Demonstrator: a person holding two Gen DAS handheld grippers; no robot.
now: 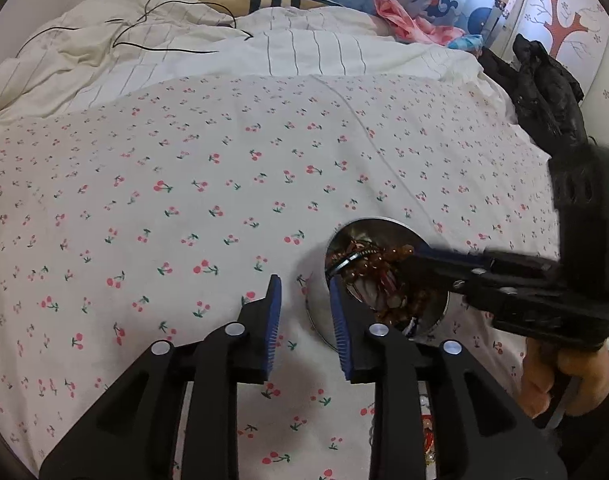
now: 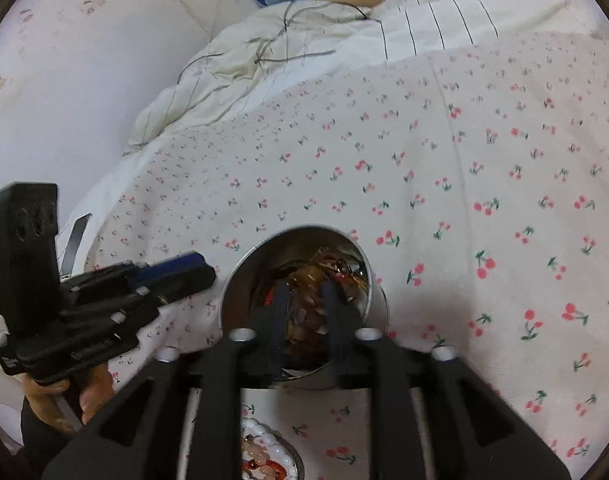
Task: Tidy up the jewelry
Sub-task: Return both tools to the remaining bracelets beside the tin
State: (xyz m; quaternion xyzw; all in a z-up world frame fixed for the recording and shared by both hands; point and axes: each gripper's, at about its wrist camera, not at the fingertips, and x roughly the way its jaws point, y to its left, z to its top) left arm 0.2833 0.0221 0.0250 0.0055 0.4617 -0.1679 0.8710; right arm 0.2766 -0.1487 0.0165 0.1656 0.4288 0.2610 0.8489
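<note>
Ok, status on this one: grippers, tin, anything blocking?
Left gripper open beside tin. Right gripper open inside it, over brown beads. Nothing blocking.

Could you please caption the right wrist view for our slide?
Right hand-held gripper reaching, jaws apart, into round metal tin of amber beads.

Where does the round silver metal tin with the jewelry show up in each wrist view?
Left wrist: the round silver metal tin sits lower right of centre, just past the left gripper, with the right gripper reaching into it from the right.
Right wrist: the tin sits low, just left of centre, with the right gripper's tips inside it.
Shared landmark: the brown bead strands heaped in the tin, on the cherry-print sheet.
</note>
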